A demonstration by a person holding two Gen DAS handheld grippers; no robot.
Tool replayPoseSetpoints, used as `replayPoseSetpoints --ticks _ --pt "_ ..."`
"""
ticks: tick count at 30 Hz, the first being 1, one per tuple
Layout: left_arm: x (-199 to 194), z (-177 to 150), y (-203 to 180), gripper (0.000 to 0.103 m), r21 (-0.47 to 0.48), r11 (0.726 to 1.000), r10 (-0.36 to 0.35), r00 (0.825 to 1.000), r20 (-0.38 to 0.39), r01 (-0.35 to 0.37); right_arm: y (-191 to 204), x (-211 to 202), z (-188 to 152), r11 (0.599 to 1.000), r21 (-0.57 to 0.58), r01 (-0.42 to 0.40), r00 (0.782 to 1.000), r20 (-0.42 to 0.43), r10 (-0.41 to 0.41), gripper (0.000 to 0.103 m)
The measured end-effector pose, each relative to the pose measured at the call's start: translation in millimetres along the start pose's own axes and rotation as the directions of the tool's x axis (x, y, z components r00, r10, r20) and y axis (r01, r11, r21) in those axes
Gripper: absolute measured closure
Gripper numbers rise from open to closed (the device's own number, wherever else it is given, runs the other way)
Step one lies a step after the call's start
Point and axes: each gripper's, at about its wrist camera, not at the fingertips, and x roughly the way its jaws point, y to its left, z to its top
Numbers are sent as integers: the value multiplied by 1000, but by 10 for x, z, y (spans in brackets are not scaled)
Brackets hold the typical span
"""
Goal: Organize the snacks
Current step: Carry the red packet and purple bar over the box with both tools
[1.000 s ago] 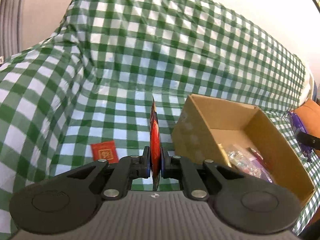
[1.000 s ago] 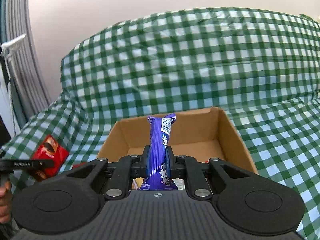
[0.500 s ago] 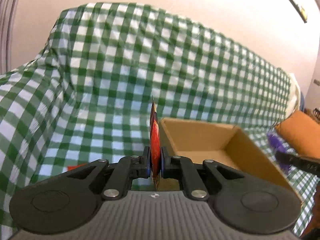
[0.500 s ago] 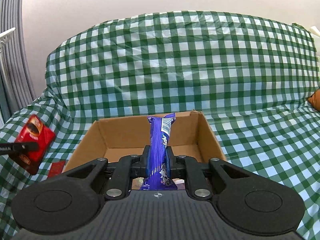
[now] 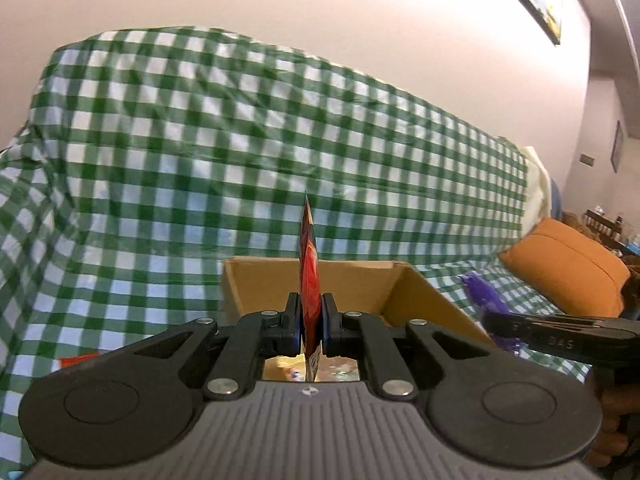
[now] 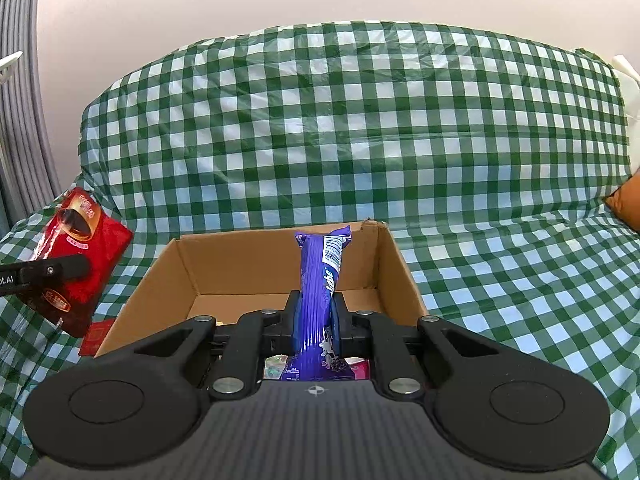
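Left tool (image 5: pixel 311 316) clamped shut, right tool (image 6: pixel 316 316) clamped shut

One cardboard box (image 6: pixel 384 264); one purple snack bar (image 6: pixel 318 280); two red packets (image 6: pixel 80 256) (image 6: pixel 94 336); one orange cushion (image 5: pixel 560 268)

Left wrist view: checked cloth (image 5: pixel 200 152) motion-blurred; red packet (image 5: pixel 309 280) seen edge-on, print unreadable. Cardboard box (image 5: pixel 420 300) floor mostly hidden behind left gripper (image 5: pixel 310 320); contents (image 5: pixel 296 372) indistinct. Right wrist view: purple bar (image 6: pixel 318 288) label only partly legible; flat red item (image 6: pixel 96 336) half hidden by the box.
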Motion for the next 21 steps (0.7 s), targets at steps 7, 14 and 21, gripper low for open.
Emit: replayPoseSetpoints --ticks 7,14,21 --pt "56 -49 -236 93 42 998 -43 999 9 42 38 -4 -14 1000 -2 11 1000 -4 -11 88" --pt "101 -87 -339 93 69 995 -69 998 7 69 57 6 -19 1000 -5 14 1000 -6 -14 88" --pt "130 -97 -347 93 71 995 -73 997 -1 73 72 18 -13 1000 -7 13 1000 -11 -13 88"
